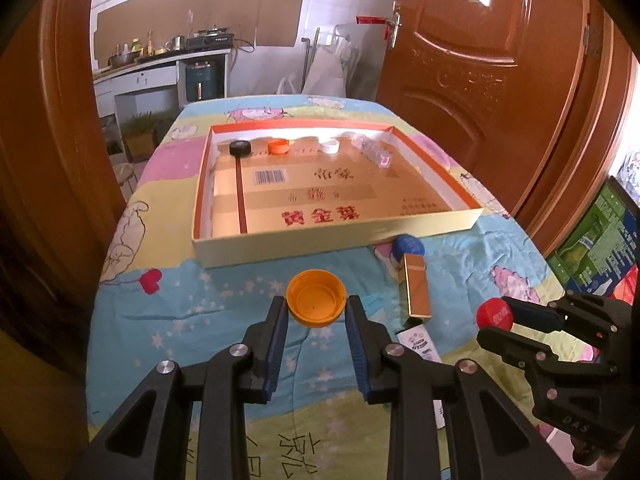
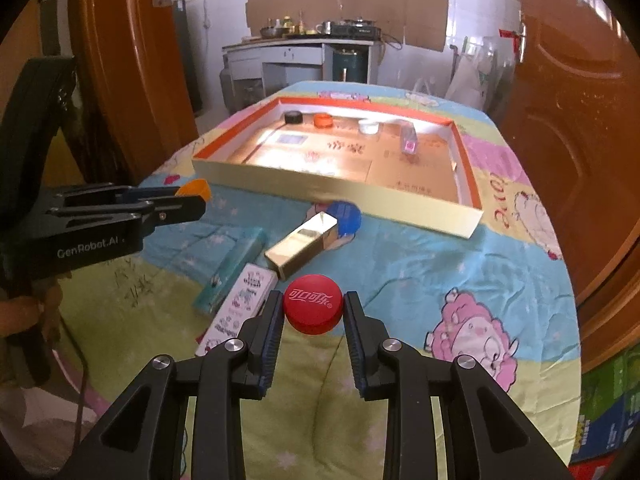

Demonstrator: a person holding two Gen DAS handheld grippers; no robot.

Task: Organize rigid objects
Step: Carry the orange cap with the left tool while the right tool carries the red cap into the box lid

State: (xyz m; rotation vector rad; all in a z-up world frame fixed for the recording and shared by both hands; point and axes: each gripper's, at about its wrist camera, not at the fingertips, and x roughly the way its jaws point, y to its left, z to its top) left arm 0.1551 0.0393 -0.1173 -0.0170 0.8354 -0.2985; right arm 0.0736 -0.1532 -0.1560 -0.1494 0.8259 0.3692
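Your left gripper (image 1: 317, 312) pinches the round orange plastic cap (image 1: 316, 298), hollow side up, between its pads; your right gripper (image 2: 313, 312) pinches the round red plastic bottle cap (image 2: 313, 304), printed top up. Both caps sit over the patterned bedcover (image 2: 420, 264). Past them lie a gold rectangular box (image 2: 304, 246) and a blue round cap (image 2: 346, 216). Straight ahead lies the shallow orange-rimmed cardboard tray (image 1: 400, 234); you must clear its near wall. Caps line its far side, and the left gripper faces it more squarely.
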